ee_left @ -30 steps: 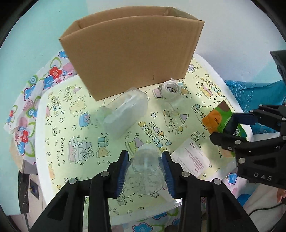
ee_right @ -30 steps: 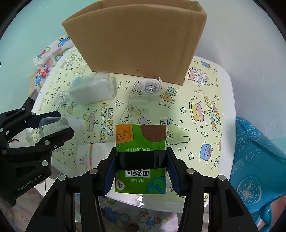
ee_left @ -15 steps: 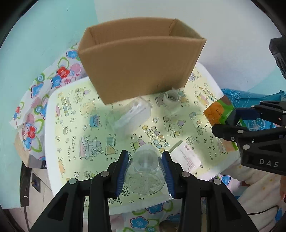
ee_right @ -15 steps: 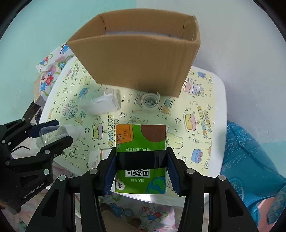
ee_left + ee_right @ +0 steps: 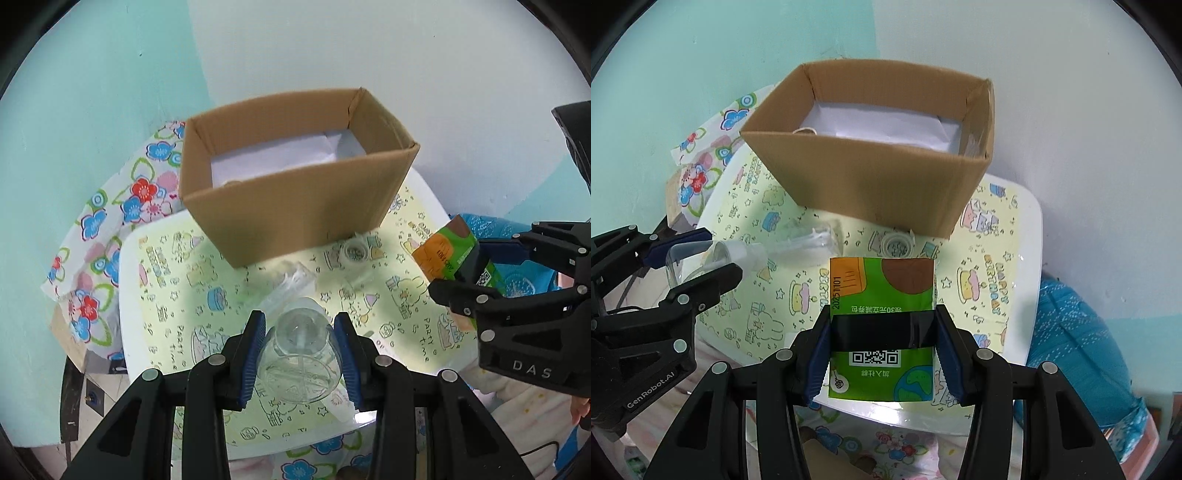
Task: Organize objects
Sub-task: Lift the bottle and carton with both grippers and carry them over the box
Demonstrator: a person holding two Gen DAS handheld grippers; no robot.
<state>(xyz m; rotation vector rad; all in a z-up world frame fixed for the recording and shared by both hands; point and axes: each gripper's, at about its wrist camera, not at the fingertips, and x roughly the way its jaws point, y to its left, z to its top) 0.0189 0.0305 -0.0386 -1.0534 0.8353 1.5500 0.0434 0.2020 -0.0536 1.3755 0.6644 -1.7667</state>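
Note:
My left gripper (image 5: 300,332) is shut on a clear plastic bottle (image 5: 299,354), held above the table's near edge. In the right wrist view that same left gripper (image 5: 713,254) and bottle (image 5: 701,254) show at the left. A green and orange carton (image 5: 882,284) with a black band sits upright between the pads of my right gripper (image 5: 882,325), which is shut on it; in the left wrist view the right gripper (image 5: 465,266) holds the carton (image 5: 443,247) at the right. An open cardboard box (image 5: 295,206) (image 5: 871,177), white paper inside, stands at the table's back.
On the yellow birthday-print tablecloth (image 5: 177,295) lie a clear plastic container (image 5: 291,284) (image 5: 809,243) and a small clear round lid (image 5: 354,253) (image 5: 895,245), both just in front of the box. Floral cloth (image 5: 110,221) hangs at the left, blue fabric (image 5: 1078,350) at the right.
Both grippers have risen, each with its object still held. The table and box look smaller and lower, and the box's inside has come into view.

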